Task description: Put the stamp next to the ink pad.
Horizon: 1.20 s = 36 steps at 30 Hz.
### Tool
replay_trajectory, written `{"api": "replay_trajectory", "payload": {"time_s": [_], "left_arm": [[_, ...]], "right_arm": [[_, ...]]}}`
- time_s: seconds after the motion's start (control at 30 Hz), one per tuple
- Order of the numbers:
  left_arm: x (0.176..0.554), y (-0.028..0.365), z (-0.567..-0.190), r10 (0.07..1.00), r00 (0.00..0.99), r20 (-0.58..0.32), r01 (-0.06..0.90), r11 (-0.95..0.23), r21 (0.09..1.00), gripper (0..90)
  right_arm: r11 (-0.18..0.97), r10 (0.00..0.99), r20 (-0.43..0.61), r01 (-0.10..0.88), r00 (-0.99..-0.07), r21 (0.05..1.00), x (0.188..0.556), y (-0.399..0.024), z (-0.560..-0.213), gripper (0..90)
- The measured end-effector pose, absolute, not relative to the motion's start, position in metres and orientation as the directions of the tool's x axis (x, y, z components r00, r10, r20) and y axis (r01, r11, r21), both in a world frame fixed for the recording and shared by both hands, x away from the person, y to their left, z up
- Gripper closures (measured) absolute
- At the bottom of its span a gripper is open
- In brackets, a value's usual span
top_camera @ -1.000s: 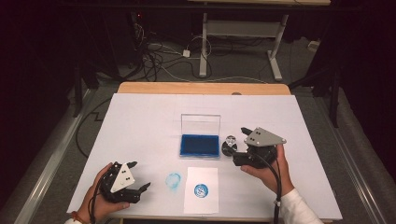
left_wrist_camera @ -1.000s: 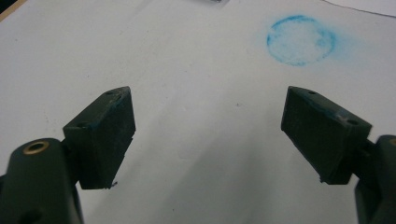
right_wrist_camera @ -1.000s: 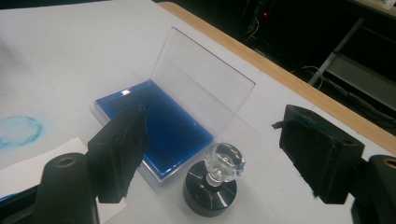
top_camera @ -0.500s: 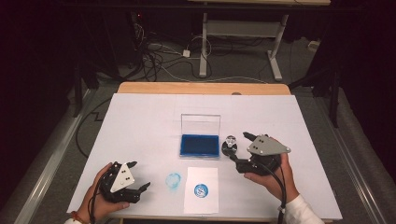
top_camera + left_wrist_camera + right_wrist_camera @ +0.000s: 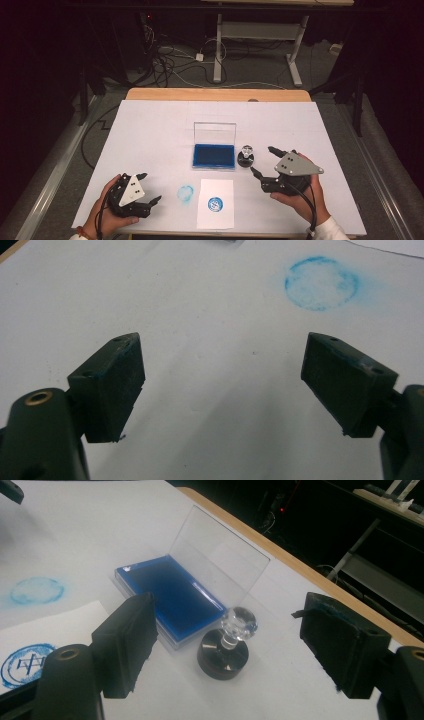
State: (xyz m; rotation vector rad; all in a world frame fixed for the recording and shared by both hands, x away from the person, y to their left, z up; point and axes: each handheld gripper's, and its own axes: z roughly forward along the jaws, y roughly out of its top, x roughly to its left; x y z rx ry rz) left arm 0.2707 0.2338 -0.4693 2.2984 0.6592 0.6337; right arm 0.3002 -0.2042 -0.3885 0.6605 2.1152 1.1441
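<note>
Stamp (image 5: 226, 647) with a clear knob stands upright on the table (image 5: 150, 130), just right of the open blue ink pad (image 5: 213, 156). Right gripper (image 5: 264, 161), jaws apart and empty, is near the stamp's right side without touching it. Paper (image 5: 216, 203) bearing a blue print lies nearer. Left gripper (image 5: 150, 189), jaws apart, rests at near left beside a blue smudge (image 5: 321, 282).
</note>
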Motion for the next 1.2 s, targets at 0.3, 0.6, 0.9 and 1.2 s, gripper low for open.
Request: {"api": "replay_trajectory", "payload": {"time_s": [0.3, 0.6, 0.9, 1.2], "left_arm": [[0.271, 0.234, -0.469, 0.601, 0.755, 0.263, 0.282, -0.659, 0.697, 17.1], [0.27, 0.233, -0.469, 0.598, 0.756, 0.265, 0.276, -0.659, 0.699, 17.1], [0.269, 0.231, -0.468, 0.592, 0.763, 0.26, 0.271, -0.658, 0.702, 17.1], [0.271, 0.23, -0.467, 0.602, 0.756, 0.256, 0.271, -0.644, 0.715, 17.1]], "right_arm": [[0.493, 0.682, -0.288, 0.132, -0.672, 0.86, 0.296, -0.214, -0.393, 22.5], [0.504, 0.69, -0.299, 0.141, -0.659, 0.852, 0.289, -0.221, -0.403, 22.7], [0.483, 0.701, -0.293, 0.131, -0.65, 0.866, 0.28, -0.231, -0.416, 20.5], [0.465, 0.743, -0.278, 0.172, -0.608, 0.868, 0.275, -0.25, -0.429, 19.3]]}}
